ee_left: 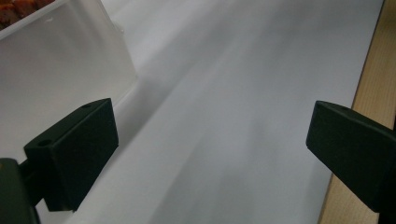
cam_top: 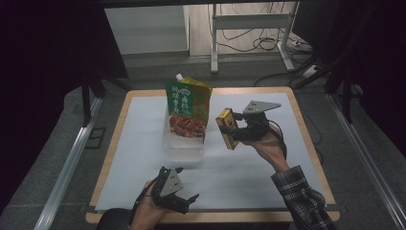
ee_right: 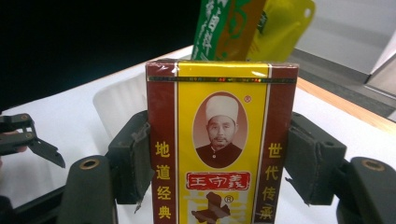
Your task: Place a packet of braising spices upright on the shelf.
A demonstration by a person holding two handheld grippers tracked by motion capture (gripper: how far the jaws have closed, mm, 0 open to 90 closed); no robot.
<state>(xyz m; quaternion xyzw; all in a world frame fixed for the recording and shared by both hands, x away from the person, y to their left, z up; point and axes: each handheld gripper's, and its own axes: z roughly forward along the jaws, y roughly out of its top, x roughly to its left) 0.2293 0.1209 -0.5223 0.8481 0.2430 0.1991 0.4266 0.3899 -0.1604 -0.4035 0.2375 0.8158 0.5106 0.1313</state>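
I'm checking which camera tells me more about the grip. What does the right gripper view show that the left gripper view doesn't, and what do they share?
Right gripper view alone: the right gripper with both pads pressed on the sides of a yellow and maroon box, a green and yellow pouch standing behind it, and the left gripper farther off.

Left gripper view alone: its own black jaws spread wide with nothing between them, and the table's wooden edge.

Both: the translucent white container and the white table sheet.
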